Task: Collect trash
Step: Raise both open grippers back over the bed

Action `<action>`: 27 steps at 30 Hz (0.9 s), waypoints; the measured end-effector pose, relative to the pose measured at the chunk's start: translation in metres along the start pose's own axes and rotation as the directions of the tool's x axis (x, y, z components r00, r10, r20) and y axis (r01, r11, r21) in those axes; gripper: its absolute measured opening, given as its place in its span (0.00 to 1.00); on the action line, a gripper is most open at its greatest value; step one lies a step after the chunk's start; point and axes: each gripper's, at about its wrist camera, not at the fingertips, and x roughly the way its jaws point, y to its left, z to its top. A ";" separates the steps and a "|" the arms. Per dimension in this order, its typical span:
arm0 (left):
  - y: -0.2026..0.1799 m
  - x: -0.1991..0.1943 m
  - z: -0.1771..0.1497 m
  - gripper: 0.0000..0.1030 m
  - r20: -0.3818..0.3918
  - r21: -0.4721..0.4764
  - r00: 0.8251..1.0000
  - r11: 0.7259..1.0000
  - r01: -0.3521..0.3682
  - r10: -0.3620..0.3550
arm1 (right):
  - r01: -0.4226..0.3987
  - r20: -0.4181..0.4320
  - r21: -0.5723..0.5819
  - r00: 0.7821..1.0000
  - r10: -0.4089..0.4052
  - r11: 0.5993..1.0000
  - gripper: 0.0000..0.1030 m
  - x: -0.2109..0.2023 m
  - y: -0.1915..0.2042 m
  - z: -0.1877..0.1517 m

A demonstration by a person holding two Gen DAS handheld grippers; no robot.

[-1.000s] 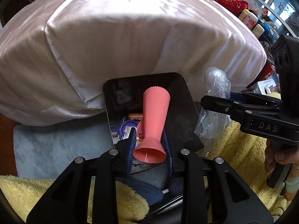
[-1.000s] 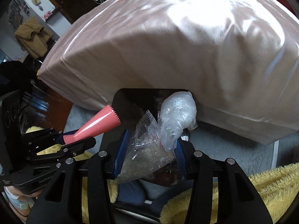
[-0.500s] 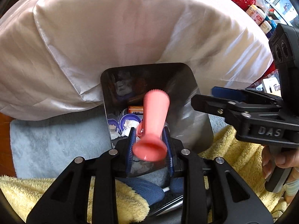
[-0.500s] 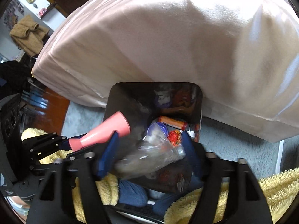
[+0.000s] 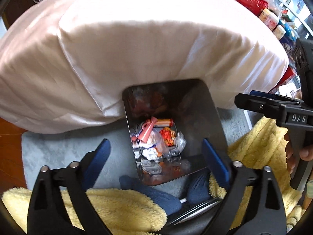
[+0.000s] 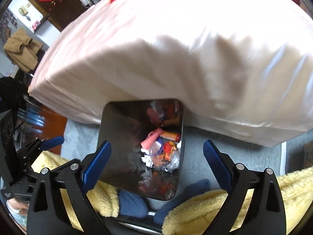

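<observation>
A shiny dark metal square waste bin (image 5: 213, 121) stands on pale grey carpet (image 5: 58, 148), its far rim tucked against the hanging edge of a pale pink satin cloth (image 5: 137, 49). Inside the bin lies a heap of rubbish: a pink plastic cone-shaped funnel (image 5: 147, 131) rests on top toward the bin's far left, an orange cylindrical tube (image 5: 164, 122) lies just beyond it, a crumpled red-and-yellow wrapper (image 5: 167, 135) sits to the funnel's right, and a clear crinkled plastic bag (image 5: 176, 145) lies at the near right of the heap beside some white crumpled paper (image 5: 149, 153).

The bin's mirror-like walls repeat the colours of the rubbish, so the deeper layers are hard to separate from reflections. Its near rim is partly cut off by blue-socked feet (image 5: 156, 192) and fluffy yellow fabric (image 5: 117, 209).

The left gripper (image 5: 156, 156) hangs above the bin's near side with its blue-padded jaws spread wide, holding and touching nothing. The right gripper (image 6: 156, 156) is likewise splayed wide and empty above the same bin; in the left wrist view it appears side-on to the right of the bin.
</observation>
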 end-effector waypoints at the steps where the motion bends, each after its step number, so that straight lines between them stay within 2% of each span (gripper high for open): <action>1: 0.000 -0.006 0.003 0.91 0.013 0.000 1.000 1.000 0.001 -0.001 | 0.000 0.015 0.004 1.000 0.000 1.000 0.96 -0.005 -0.001 0.003; 8: 0.002 -0.047 0.032 0.92 0.112 -0.001 0.994 1.000 0.003 -0.002 | -0.023 0.146 0.054 0.989 0.015 0.998 0.96 -0.046 -0.009 0.029; 13: 0.004 -0.064 0.060 0.92 0.159 -0.002 0.987 1.000 0.000 0.001 | 0.022 0.168 0.048 0.985 -0.030 0.999 0.96 -0.056 -0.012 0.052; 21: 0.010 -0.068 0.113 0.92 0.195 -0.001 0.981 1.000 -0.016 0.016 | 0.047 0.200 0.040 0.978 -0.054 0.998 0.96 -0.056 -0.020 0.099; 27: 0.012 -0.055 0.159 0.92 0.209 0.019 0.978 1.000 -0.023 0.018 | 0.078 0.234 0.041 0.969 -0.086 0.996 0.94 -0.053 -0.028 0.151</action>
